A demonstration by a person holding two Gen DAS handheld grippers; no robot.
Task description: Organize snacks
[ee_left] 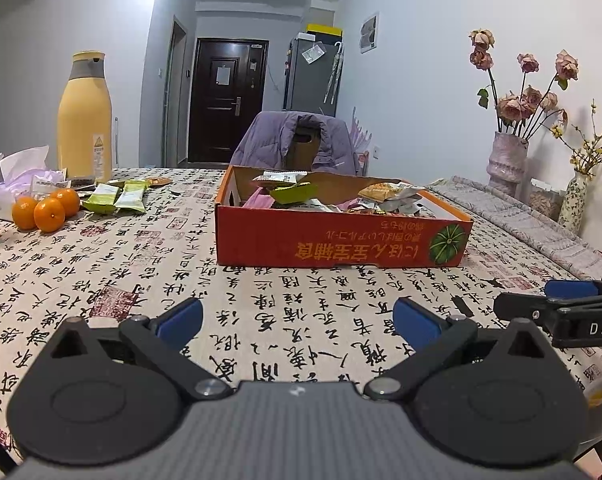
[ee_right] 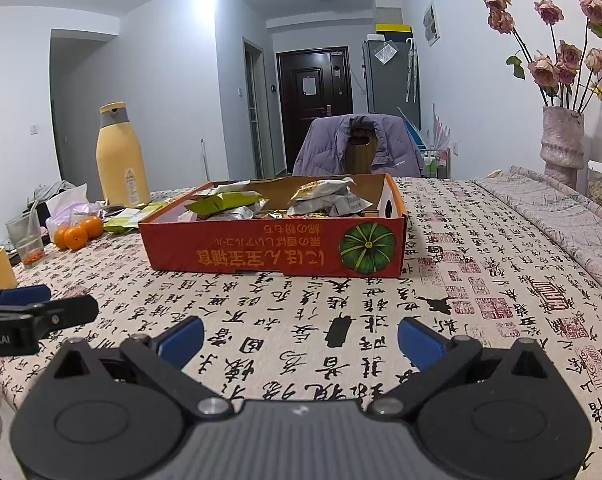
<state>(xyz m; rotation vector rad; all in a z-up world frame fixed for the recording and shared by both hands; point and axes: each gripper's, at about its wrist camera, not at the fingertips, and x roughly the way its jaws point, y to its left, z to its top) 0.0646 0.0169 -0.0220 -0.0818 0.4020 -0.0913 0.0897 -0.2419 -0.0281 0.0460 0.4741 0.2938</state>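
Observation:
A shallow red cardboard box (ee_left: 341, 240) (ee_right: 269, 248) sits mid-table, holding several snack packets (ee_left: 297, 192) (ee_right: 325, 196). Loose green-and-white snack packets (ee_left: 117, 198) (ee_right: 127, 216) lie on the cloth to its left. My left gripper (ee_left: 297, 320) is open and empty, low over the table in front of the box. My right gripper (ee_right: 301, 338) is likewise open and empty, near the front edge. The right gripper's fingers (ee_left: 557, 304) show at the right of the left wrist view. The left gripper's fingers (ee_right: 41, 308) show at the left of the right wrist view.
Three oranges (ee_left: 47, 210) (ee_right: 79, 232), a tall yellow bottle (ee_left: 85, 120) (ee_right: 121, 156), a plastic cup (ee_right: 25, 236) and tissue bags (ee_left: 25, 172) crowd the table's left. Vases of flowers (ee_left: 507, 156) (ee_right: 563, 144) stand right. A chair with a purple jacket (ee_left: 297, 140) is behind.

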